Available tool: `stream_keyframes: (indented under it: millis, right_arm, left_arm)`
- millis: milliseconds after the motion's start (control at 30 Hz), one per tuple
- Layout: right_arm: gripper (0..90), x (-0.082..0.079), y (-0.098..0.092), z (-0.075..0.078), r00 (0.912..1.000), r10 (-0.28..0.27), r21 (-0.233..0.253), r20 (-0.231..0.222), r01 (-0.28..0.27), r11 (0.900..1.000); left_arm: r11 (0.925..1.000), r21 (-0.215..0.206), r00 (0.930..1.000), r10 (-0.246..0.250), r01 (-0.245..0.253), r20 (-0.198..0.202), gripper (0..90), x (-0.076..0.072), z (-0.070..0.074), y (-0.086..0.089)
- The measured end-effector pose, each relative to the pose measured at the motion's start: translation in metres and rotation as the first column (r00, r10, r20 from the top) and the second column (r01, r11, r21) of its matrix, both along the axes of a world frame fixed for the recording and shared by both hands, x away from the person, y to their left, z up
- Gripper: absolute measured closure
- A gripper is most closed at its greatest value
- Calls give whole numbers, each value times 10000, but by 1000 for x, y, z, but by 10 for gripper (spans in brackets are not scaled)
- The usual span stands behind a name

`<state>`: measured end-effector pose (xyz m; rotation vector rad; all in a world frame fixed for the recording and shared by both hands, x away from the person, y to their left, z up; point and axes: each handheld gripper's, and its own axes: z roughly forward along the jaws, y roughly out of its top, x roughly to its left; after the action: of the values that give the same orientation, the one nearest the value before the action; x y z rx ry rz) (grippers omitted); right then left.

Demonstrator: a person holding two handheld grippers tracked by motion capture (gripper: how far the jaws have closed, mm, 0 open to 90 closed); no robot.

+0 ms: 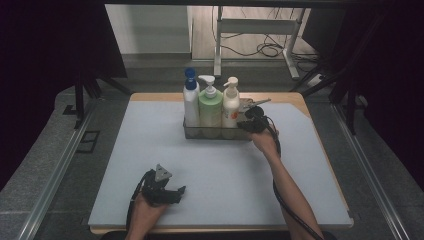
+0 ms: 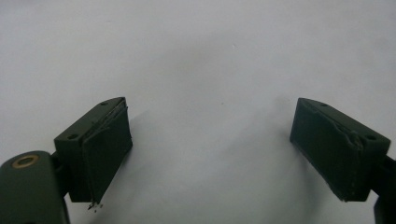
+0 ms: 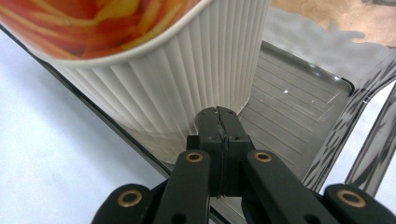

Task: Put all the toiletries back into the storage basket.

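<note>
My right gripper (image 3: 219, 114) has its jaws clamped on the clear caddy's wall (image 3: 140, 133) beside the cream pump bottle (image 1: 230, 107); next I drag steadily. Left gripper (image 2: 210, 149) idles wide open, empty.

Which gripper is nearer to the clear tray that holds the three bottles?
The right. The right gripper is at the clear tray's right end, jaws shut on its wall. The left gripper rests open on the mat near the table's front edge, well apart from the tray.
</note>
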<state>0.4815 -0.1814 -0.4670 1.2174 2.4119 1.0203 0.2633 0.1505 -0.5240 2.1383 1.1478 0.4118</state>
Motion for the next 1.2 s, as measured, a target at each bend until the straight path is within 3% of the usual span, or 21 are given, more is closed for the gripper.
stream_keyframes:
  millis: [200, 1200]
  right_arm:
    - [895, 0, 0, 0, 10000, 8, -30, 66, -8, 10000]
    - [658, -13, -12, 21, 9957, -170, 191, 908, 153, 9997]
  left_arm:
    - [10000, -2, 10000, -4, 4, 0, 121, 0, 0, 0]
    - [10000, 26, 10000, -20, 20, 6, 121, 0, 0, 0]
